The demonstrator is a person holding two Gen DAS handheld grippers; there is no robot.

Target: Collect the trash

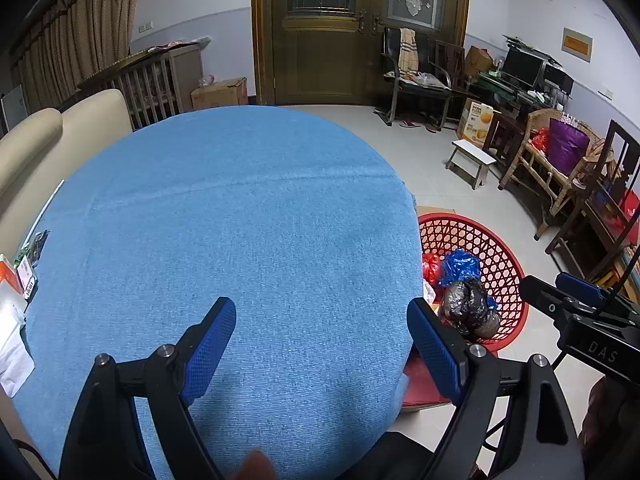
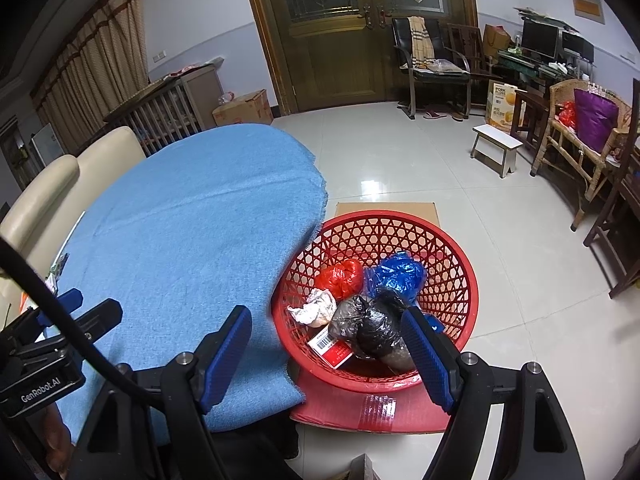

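A red plastic basket stands on the floor beside a table with a blue cloth. In it lie a red bag, a blue bag, a black bag, crumpled white paper and a red carton. My right gripper is open and empty, above the basket's near side. My left gripper is open and empty over the blue cloth. The basket also shows at the right of the left wrist view, as does the right gripper.
Papers and packets lie at the table's left edge. A cream sofa stands behind the table. A cardboard sheet lies under the basket. A small stool, chairs and a wicker bench stand across the tiled floor.
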